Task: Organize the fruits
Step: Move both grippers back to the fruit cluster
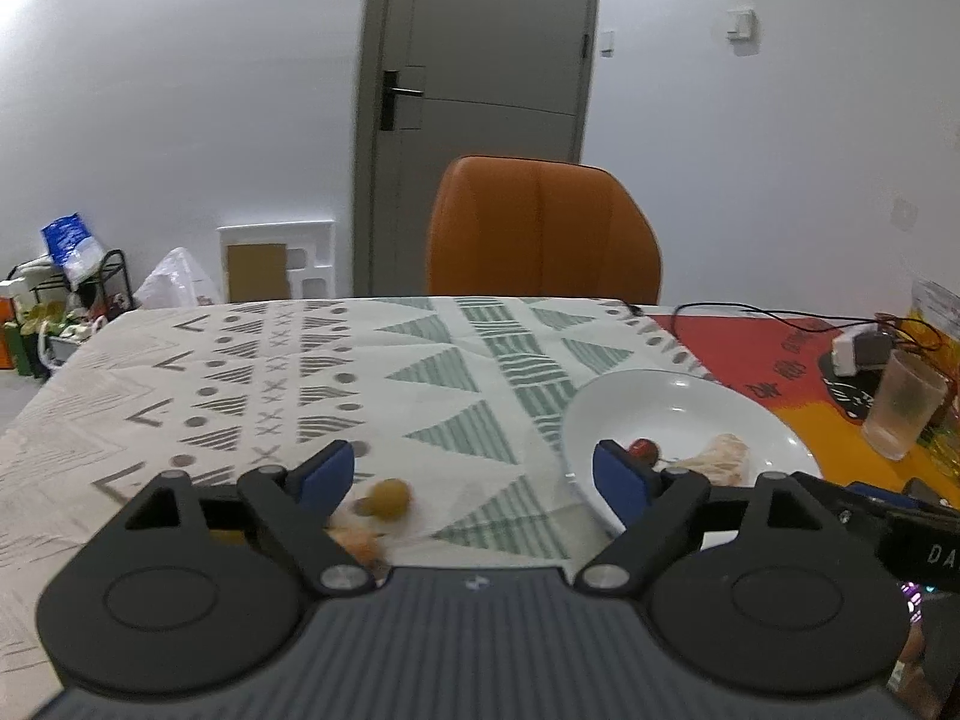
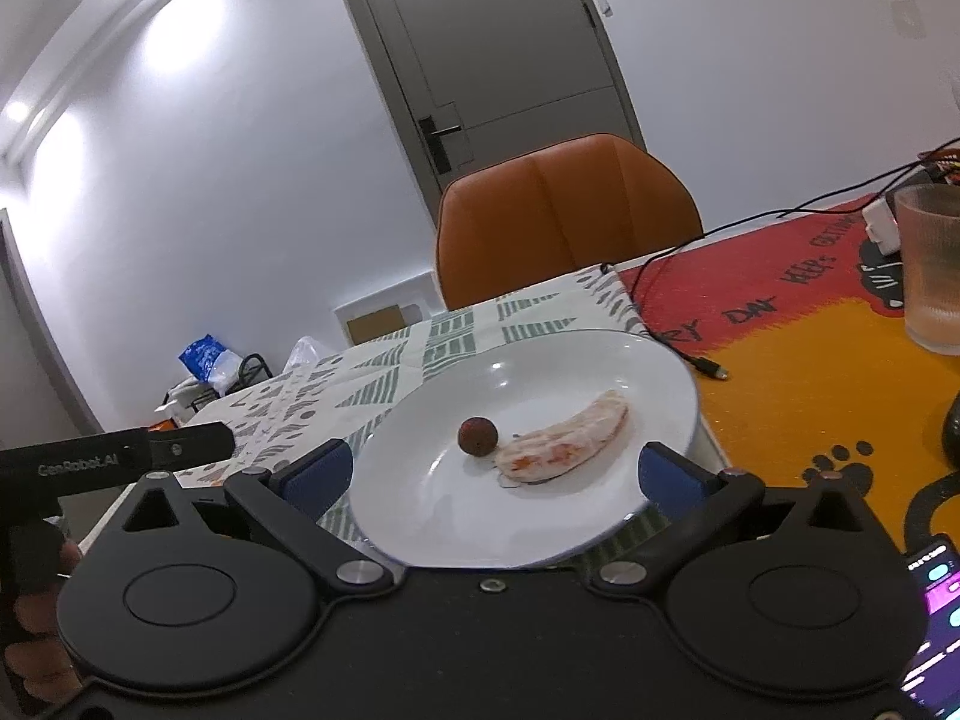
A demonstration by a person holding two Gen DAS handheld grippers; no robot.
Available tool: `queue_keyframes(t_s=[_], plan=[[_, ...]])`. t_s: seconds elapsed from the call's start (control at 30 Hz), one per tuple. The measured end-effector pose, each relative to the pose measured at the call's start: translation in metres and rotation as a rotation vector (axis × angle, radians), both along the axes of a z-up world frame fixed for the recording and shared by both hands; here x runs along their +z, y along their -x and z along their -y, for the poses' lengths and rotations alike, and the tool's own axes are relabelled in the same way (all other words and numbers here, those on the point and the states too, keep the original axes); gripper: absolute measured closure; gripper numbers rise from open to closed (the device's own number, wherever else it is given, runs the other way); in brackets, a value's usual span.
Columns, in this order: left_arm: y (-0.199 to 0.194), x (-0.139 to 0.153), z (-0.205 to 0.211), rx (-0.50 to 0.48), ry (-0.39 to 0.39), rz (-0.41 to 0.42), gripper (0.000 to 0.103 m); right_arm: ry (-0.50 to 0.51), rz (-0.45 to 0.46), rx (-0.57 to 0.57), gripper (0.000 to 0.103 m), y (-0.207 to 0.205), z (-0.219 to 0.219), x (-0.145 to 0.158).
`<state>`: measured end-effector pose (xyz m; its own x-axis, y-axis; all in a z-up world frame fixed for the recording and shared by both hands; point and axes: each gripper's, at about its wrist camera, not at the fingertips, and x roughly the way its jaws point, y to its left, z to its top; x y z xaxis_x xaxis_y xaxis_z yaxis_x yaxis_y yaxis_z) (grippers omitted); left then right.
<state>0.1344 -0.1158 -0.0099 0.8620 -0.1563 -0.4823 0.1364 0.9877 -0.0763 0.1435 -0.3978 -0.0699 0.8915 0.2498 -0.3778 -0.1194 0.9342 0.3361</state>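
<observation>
A white plate (image 2: 420, 480) lies on the patterned cloth and holds a small dark red round fruit (image 2: 477, 435) and a pale peeled citrus segment (image 2: 567, 439). My right gripper (image 2: 495, 471) stands open, its blue pads either side of the plate's near part, touching nothing. In the left wrist view the same plate (image 1: 690, 402) sits to the right, with the red fruit (image 1: 643, 449) and the segment (image 1: 717, 457) on it. My left gripper (image 1: 474, 477) is open over the cloth. A small yellow-green round fruit (image 1: 391, 499) lies blurred on the cloth between its fingers, near the left pad. Orange peel scraps (image 1: 360, 543) lie beside it.
An orange chair (image 1: 543, 228) stands at the table's far edge. A frosted glass (image 2: 933, 267), a black cable (image 2: 690, 276) and a white adapter (image 1: 852, 348) sit on the red and orange mat at the right. A phone (image 2: 930, 612) glows at the lower right.
</observation>
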Motion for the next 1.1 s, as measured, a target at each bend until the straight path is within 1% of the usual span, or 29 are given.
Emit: queue_keyframes(t_s=[0.17, 0.33, 0.6, 1.0, 1.1], plan=[[0.006, 0.006, -0.03, 0.058, 0.03, -0.004, 0.015, 0.012, 0.006, 0.024, 0.0, 0.001, -0.016, 0.004], [0.012, 0.011, -0.058, 0.117, 0.038, 0.008, 0.014, 0.022, 0.014, 0.05, 0.0, 0.0, -0.033, 0.009], [0.02, 0.009, -0.096, 0.199, 0.06, 0.004, 0.014, 0.059, 0.02, 0.13, 0.0, -0.003, -0.067, 0.017], [0.025, -0.003, -0.133, 0.243, 0.081, -0.02, 0.014, 0.08, -0.013, 0.167, 0.0, -0.012, -0.096, 0.017], [0.023, -0.008, -0.139, 0.254, 0.089, -0.031, 0.014, 0.083, -0.032, 0.201, 0.0, -0.014, -0.103, 0.015]])
